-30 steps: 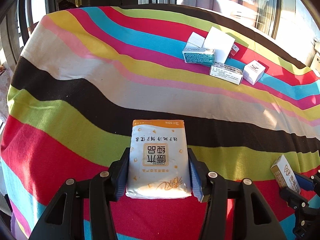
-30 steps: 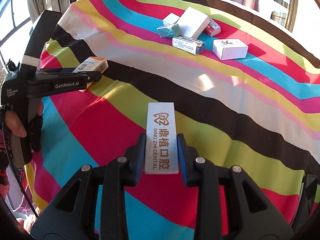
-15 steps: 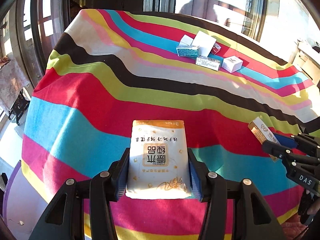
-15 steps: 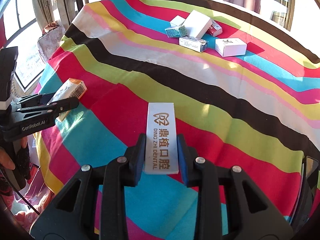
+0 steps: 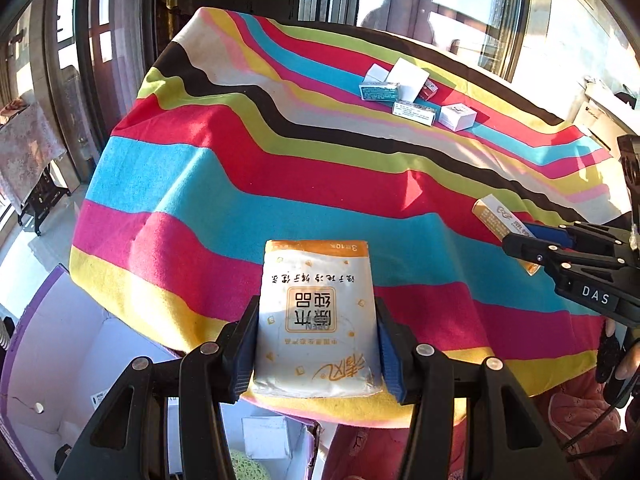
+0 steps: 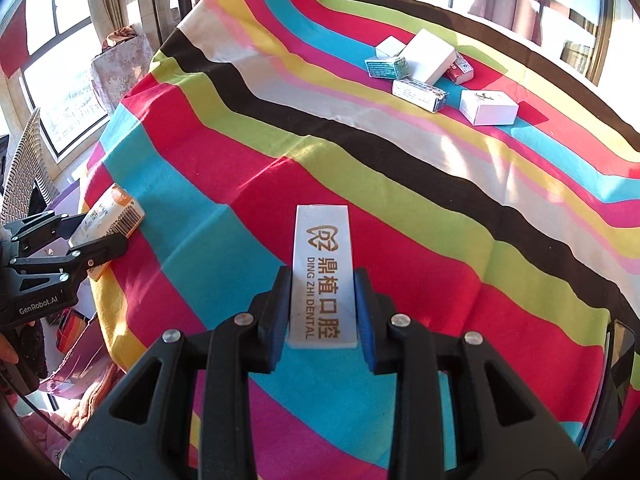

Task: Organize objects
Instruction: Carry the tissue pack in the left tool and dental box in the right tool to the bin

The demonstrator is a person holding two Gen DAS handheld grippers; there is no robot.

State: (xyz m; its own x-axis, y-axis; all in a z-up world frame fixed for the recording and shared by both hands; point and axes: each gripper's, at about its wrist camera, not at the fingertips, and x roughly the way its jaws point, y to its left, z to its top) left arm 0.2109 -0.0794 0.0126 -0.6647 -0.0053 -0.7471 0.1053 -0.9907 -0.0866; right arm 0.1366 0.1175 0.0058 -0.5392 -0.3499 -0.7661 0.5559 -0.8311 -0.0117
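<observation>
Pulled back toward the near edge of the striped tablecloth [image 5: 280, 184] since a second ago, with the left gripper [image 5: 316, 344] now over the cloth's yellow hem rather than over its middle bands, and a white-lined box with purple walls [image 5: 72, 344] newly in sight on the floor below at lower left. Clamped between the left pads: a white tissue pack [image 5: 316, 316] with an orange top band and orange printing, gripped by its long sides and tilted downward, same hold as before. Also drawn back a little, the right gripper [image 6: 322, 312], closed on a narrow white dental box [image 6: 322, 276] bearing gold lettering, its blue pads pressed to both long sides, hanging above the blue and red stripes near the front of the table. Seen from the left camera at far right, side on, with the box's orange-edged end sticking out beyond the black fingers. Seen from the right camera at far left, the left tool with the tissue pack's barcode end showing past its fingers, close to the table's left edge. Untouched at the far side of the cloth: a cluster of small boxes [image 6: 424, 68], several white, one teal, one red-patterned, some touching or overlapping, plus one white box [image 6: 488, 107] just beside them. Windows and strong sunlight beyond the table.
</observation>
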